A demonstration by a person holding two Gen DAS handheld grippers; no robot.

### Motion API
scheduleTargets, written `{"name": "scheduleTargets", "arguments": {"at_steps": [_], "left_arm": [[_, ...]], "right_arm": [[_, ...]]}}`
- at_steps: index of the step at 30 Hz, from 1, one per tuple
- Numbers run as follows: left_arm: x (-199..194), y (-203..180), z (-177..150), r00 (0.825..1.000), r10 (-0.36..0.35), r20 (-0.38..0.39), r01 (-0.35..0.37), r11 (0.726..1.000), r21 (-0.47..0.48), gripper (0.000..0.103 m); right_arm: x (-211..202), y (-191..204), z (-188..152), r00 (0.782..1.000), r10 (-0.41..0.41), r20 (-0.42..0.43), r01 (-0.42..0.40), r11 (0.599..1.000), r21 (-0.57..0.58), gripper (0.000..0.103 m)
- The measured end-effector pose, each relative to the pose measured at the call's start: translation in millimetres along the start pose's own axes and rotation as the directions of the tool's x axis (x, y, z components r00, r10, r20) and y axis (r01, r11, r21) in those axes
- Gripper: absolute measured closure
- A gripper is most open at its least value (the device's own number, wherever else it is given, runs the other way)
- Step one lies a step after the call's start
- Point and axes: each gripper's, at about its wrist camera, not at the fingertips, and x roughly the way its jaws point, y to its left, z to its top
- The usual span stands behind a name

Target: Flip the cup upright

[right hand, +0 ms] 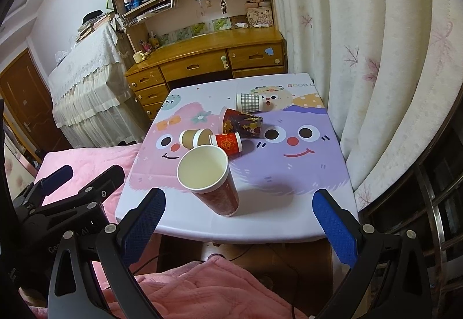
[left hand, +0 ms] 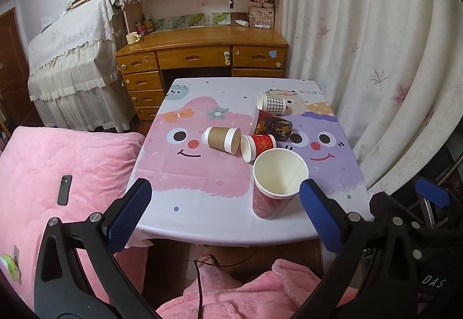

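Cup (left hand: 275,185) upright near table (left hand: 202,220) front edge, both hand-held grippers (left hand: 225,212) (right hand: 240,217) wide, holding nothing

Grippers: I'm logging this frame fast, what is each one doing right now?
Left gripper: open, holding nothing, short of the upright red cup.
Right gripper: open, holding nothing, also clear of that cup.

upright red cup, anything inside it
The upright red cup shows only bare cream walls and bottom, so it looks empty. The near inner wall below the rim is hidden.
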Motion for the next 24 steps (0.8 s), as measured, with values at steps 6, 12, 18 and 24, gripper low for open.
{"name": "scheduleTargets", "arguments": {"at_steps": [6,12,18,24], "left_arm": [[1,0,0,1.000,0.001,-0.002,-0.001,1.000,0.000,0.002],[4,1,-1,1.000,0.001,-0.012,-0.001,1.000,0.000,0.002],[9,3,-4,1.000,0.005,-0.020,-0.005,1.000,-0.001,0.002],[21,4,-6,0.999,0.010,-0.036,-0.010,1.000,0.000,0.001]], "right_arm": [[2,-3,-4,1.000,0.000,-0.004,0.000,1.000,0.000,0.000],[2,-3,-5,1.000,0.008,-0.010,-0.008,1.000,0.001,0.000],[5,-6,-10,0.999,0.025,-0.020,-0.025,1.000,-0.003,0.000],[8,-12,-8,0.998,0.041,-0.039,-0.041,0.999,0.001,0.000]]}}
